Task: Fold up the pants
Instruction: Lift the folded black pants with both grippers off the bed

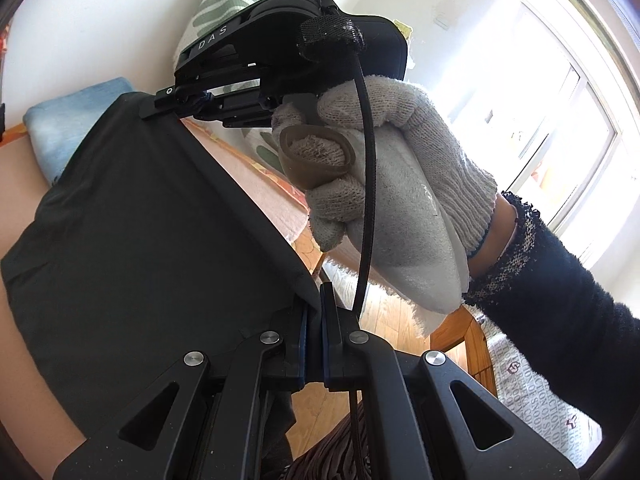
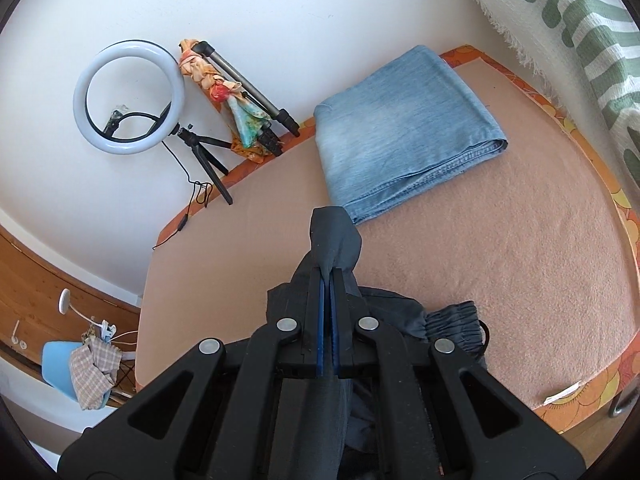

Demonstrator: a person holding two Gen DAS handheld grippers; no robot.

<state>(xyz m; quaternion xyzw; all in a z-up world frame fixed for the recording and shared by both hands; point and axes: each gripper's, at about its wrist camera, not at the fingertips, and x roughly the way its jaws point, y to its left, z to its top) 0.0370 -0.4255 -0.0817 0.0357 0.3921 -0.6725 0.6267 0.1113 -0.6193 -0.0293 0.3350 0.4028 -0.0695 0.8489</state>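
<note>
Right wrist view: right claw point(image 2: 329, 280) clamped on dark pants point(image 2: 336, 236) above bed point(image 2: 520, 260); left claw point(image 1: 314, 304) clamped on the stretched edge; fabric soft, light, limp; grip corners.

— Showing dark charcoal on the pants point(image 1: 140, 208), faded light blue on the folded jeans point(image 2: 404, 128).
— Showing peach on the blanket point(image 2: 500, 264), green and white stripes on the throw point(image 2: 580, 28), off-white on the knit glove point(image 1: 420, 152).
</note>
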